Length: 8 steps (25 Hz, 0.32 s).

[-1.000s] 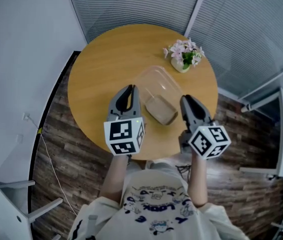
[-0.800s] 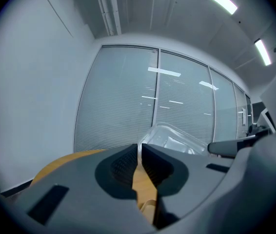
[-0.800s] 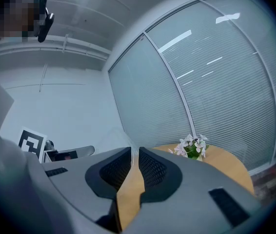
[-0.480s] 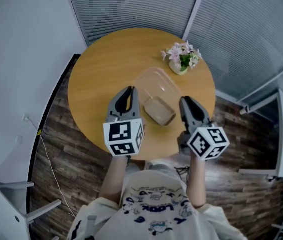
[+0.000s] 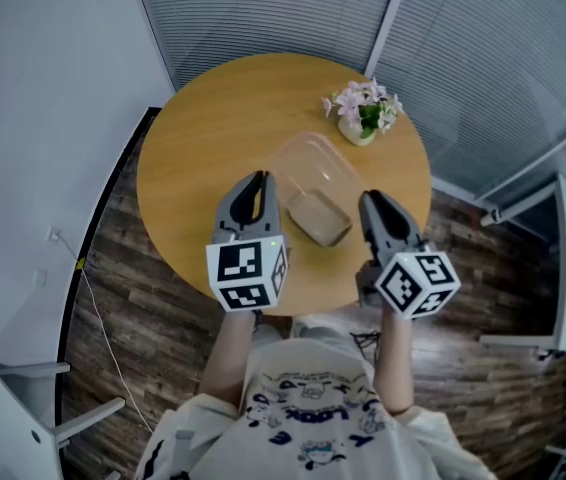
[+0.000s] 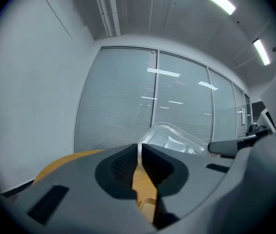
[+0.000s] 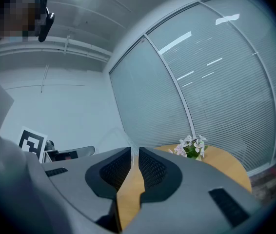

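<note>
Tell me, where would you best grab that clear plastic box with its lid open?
Probably by a thin long-side rim of the clear plastic box, coming from above: the lid stands open on the far side, and the left gripper and right gripper flank it.

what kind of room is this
Probably a small office meeting room: a round wooden table with a pot of flowers, glass partition walls covered by blinds, and strip lights on the ceiling.
</note>
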Available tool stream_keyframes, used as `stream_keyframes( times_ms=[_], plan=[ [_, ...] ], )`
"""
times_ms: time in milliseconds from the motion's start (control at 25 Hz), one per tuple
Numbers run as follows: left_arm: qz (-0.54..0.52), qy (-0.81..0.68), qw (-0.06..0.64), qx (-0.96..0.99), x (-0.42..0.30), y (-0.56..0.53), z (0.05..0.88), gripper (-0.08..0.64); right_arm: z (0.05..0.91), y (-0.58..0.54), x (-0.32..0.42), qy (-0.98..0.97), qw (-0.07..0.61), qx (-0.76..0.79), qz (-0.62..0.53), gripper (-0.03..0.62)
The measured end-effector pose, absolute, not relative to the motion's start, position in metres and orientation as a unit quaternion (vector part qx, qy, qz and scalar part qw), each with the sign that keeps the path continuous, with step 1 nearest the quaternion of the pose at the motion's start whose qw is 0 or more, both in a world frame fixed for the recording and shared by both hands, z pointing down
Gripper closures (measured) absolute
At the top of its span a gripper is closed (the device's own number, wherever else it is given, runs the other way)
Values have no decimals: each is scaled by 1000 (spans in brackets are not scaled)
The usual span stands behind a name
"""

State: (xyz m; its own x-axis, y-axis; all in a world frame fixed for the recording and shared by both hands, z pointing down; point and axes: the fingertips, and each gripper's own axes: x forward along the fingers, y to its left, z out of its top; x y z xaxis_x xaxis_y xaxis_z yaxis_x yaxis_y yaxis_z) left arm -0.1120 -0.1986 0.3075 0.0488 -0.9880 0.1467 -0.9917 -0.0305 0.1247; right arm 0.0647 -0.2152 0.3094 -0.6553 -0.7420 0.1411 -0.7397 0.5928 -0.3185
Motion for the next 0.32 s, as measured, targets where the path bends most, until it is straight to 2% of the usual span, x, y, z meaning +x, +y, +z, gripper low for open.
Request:
stream_keyframes(
  times_ms=[320],
  plan=[
    [11,-686,97,721,-108,-196,308,532,310,-213,69,890,1,-420,-177,543]
  ],
)
